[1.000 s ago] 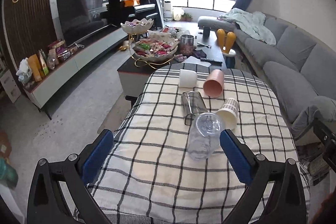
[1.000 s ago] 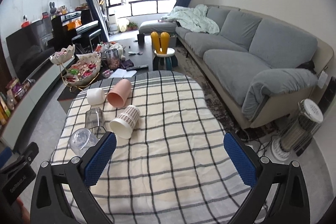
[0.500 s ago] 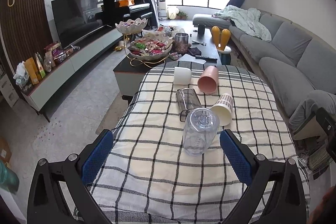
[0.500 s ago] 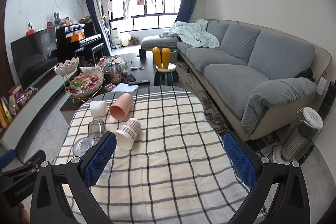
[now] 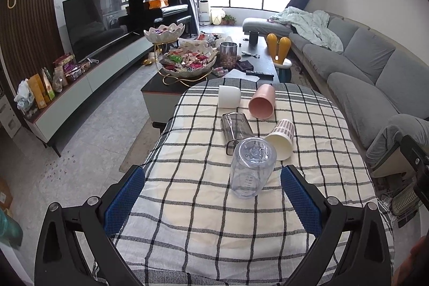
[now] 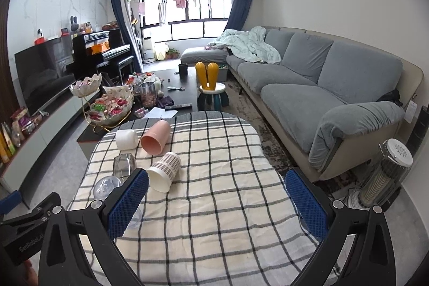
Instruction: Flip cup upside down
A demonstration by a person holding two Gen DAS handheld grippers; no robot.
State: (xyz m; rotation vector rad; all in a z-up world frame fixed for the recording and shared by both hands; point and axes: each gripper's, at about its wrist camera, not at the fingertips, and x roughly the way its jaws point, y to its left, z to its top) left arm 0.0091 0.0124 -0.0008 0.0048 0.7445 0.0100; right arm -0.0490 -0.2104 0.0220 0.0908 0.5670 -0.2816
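Five cups lie on their sides on the checked tablecloth, grouped toward the table's far-left part. The clear plastic cup lies nearest, base facing the left wrist camera, faint printed graduations on its wall too small to read. Just behind it lie a smoked glass tumbler and a plaid paper cup, the paper cup's mouth toward the near edge. Nearer the far edge lie a white cup and a pink cup, close beside each other.

The left gripper hangs above the near edge, jaws spread wide, holding nothing; the clear cup sits ahead, between its blue pads in view but apart from both. The right gripper is likewise spread wide and empty above bare cloth on the table's right half. Its left finger partly hides the clear cup in the right wrist view. The left gripper's body there bears the lettering "GenRobot.AI".

Beyond the far edge stands a dark coffee table with a tiered snack bowl; a grey sofa runs along the right.

Against one second ago, both cameras are raised and pulled back; the cups lie as they did.
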